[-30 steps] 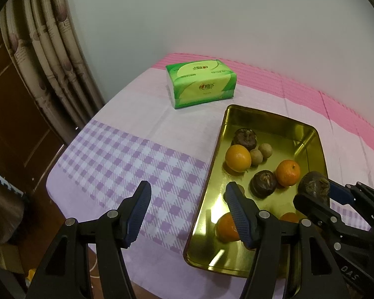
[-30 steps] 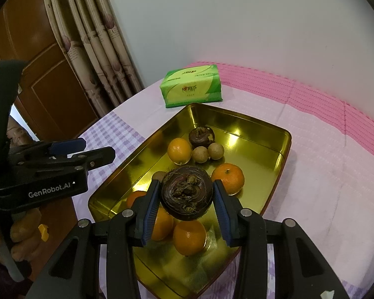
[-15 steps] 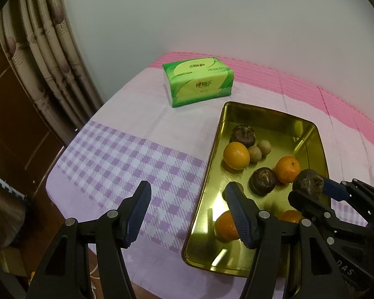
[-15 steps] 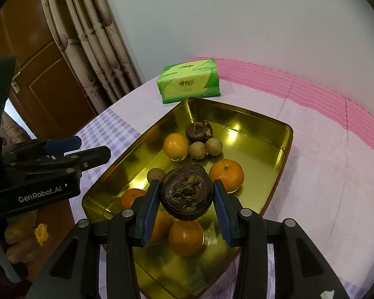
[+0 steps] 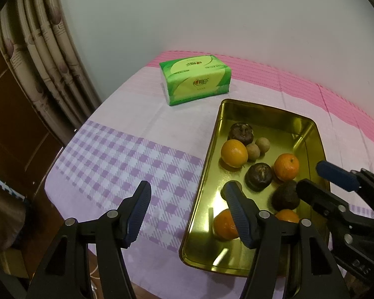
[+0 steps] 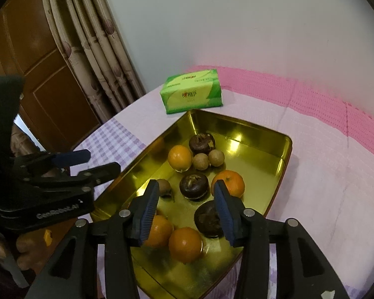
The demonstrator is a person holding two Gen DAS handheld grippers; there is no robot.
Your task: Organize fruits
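A gold metal tray (image 5: 213, 147) (image 6: 285, 159) holds several oranges, three dark brown fruits and small tan round fruits. My right gripper (image 6: 187, 208) is open and empty above the tray's near end; it also shows in the left wrist view (image 5: 319, 179). A dark brown fruit (image 6: 208, 219) (image 5: 285, 198) lies in the tray just under its right finger, beside an orange (image 6: 185, 244). My left gripper (image 5: 187, 210) is open and empty, over the tray's left rim and the checked cloth.
A green tissue pack (image 5: 194, 79) (image 6: 193, 94) lies on the table behind the tray. A pink and purple-checked cloth (image 5: 117, 154) covers the table. Curtains (image 6: 97, 49) and a wooden door (image 6: 37, 57) stand to the left, past the table edge.
My right gripper opened and let go of the dark brown fruit, which now lies in the tray. My left gripper stayed open and shifted only slightly.
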